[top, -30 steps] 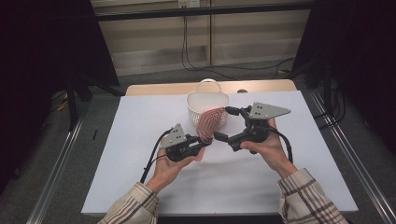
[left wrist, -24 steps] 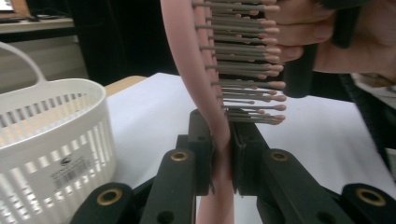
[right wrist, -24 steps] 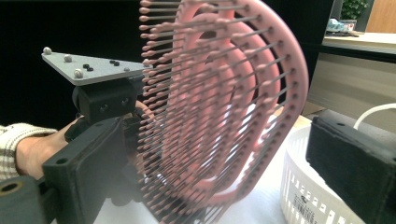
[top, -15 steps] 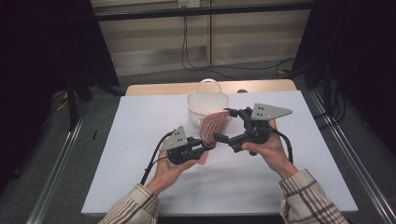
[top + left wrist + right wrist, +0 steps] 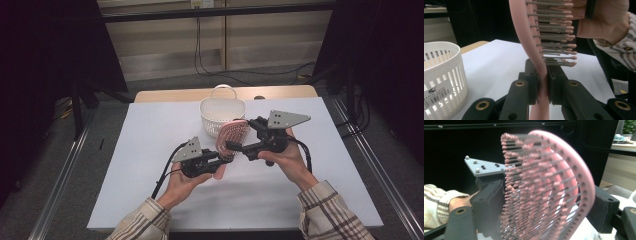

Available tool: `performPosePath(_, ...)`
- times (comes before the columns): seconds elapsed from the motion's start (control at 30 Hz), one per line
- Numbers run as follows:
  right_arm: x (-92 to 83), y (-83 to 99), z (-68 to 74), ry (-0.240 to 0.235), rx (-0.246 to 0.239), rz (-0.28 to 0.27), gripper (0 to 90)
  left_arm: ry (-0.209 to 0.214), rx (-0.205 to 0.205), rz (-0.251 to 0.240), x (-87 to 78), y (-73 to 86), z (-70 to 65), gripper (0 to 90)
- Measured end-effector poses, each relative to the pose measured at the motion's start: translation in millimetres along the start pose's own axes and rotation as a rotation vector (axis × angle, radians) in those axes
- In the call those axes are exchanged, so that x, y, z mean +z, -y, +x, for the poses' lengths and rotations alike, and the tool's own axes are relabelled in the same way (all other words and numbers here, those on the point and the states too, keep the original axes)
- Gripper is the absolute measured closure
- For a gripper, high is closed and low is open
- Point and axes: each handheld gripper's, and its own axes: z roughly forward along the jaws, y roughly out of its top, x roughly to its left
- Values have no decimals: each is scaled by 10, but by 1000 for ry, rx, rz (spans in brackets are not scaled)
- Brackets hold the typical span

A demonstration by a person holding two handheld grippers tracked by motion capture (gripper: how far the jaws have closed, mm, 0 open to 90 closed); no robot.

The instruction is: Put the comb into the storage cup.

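A pink hairbrush [image 5: 235, 133] with long pink-tipped bristles is held above the white table between both hands. My left gripper [image 5: 226, 158] is shut on its handle; in the left gripper view the black pads [image 5: 532, 80] clamp the pink stem [image 5: 524, 37]. My right gripper [image 5: 241, 135] straddles the brush head, and its jaws have just been closing on it. In the right gripper view the head [image 5: 549, 190] stands between the jaws, with the bristle tips at one pad [image 5: 490, 205] and the back rim against the other.
A white slotted basket [image 5: 215, 104] with a loop handle stands just behind the brush, and appears at the left of the left gripper view [image 5: 441, 75]. The white table top [image 5: 150, 145] spreads to both sides. Metal rails run along both table sides.
The right gripper's jaws have narrowed around the brush head. Both hands have stayed where they were, with the brush still in the left gripper.
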Motion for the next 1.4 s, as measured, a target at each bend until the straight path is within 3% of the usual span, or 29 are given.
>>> performPosePath(0.27, 12, 0, 27, -56, -10, 7, 391, 66, -10, -4, 34, 27, -14, 807)
performPosePath(0.63, 27, 16, 34, -96, -12, 24, 520, 54, -5, 22, 63, 54, 15, 799)
performPosePath(0.8, 31, 5, 55, -110, -25, 31, 575, 71, -22, 22, 60, 59, 26, 785)
performPosePath(1.03, 22, -7, 46, -116, -23, 38, 625, 54, -20, 18, 57, 62, 32, 759)
performPosePath(1.17, 31, -18, 71, -92, -39, 40, 630, 40, -16, 19, 57, 71, 34, 730)
performPosePath(1.4, 23, -31, 74, -82, -35, 46, 638, 4, -30, 32, 49, 71, 33, 561)
